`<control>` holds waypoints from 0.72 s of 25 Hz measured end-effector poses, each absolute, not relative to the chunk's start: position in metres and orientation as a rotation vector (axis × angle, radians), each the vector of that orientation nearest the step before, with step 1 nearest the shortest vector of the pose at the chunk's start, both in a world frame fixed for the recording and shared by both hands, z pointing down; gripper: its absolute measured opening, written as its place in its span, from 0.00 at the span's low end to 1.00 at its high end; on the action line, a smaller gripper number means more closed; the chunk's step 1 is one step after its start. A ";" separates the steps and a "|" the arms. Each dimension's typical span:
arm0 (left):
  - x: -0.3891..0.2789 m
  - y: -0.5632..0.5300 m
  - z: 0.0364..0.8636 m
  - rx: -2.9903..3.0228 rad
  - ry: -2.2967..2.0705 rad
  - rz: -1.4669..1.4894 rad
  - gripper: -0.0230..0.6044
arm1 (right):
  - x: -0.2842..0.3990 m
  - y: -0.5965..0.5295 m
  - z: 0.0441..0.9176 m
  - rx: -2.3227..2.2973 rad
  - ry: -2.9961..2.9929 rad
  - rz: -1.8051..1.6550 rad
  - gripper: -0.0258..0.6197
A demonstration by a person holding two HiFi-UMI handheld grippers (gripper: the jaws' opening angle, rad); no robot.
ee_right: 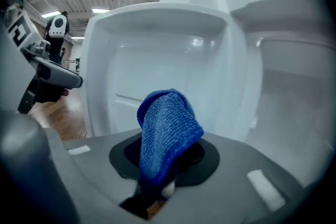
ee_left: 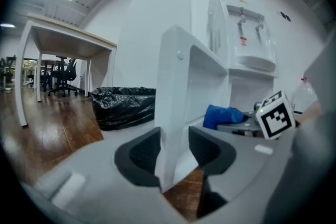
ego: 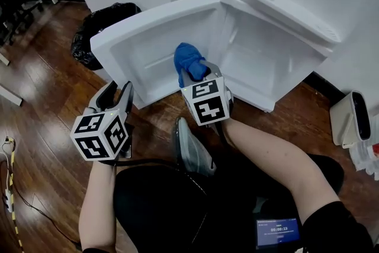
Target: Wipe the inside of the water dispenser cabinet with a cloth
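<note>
My left gripper [ego: 118, 92] sits low at my left side, tipped slightly downward. Its jaws are closed on the edge of the door [ee_left: 176, 86], one pad against each face, and my bare left forearm [ego: 98, 204] runs straight back toward me. My right gripper [ego: 200, 71] reaches further forward, also tipped a little down, its jaws pinched on the cloth [ee_right: 168, 123], which bunches up out of them, while my right forearm [ego: 272, 154] stretches in from the right with the elbow bent.
</note>
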State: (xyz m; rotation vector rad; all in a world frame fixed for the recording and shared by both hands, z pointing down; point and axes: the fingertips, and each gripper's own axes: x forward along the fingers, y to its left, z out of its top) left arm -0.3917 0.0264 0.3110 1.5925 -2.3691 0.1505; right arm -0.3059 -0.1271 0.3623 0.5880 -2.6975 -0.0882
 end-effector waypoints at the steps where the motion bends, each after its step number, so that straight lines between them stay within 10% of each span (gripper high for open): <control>1: -0.392 0.027 0.311 1.588 -2.376 0.155 0.30 | -0.316 -0.109 0.361 0.521 -2.707 -0.125 0.18; 18: -0.391 0.034 0.312 1.606 -2.388 0.215 0.19 | -0.294 -0.147 0.396 0.597 -2.593 -0.092 0.18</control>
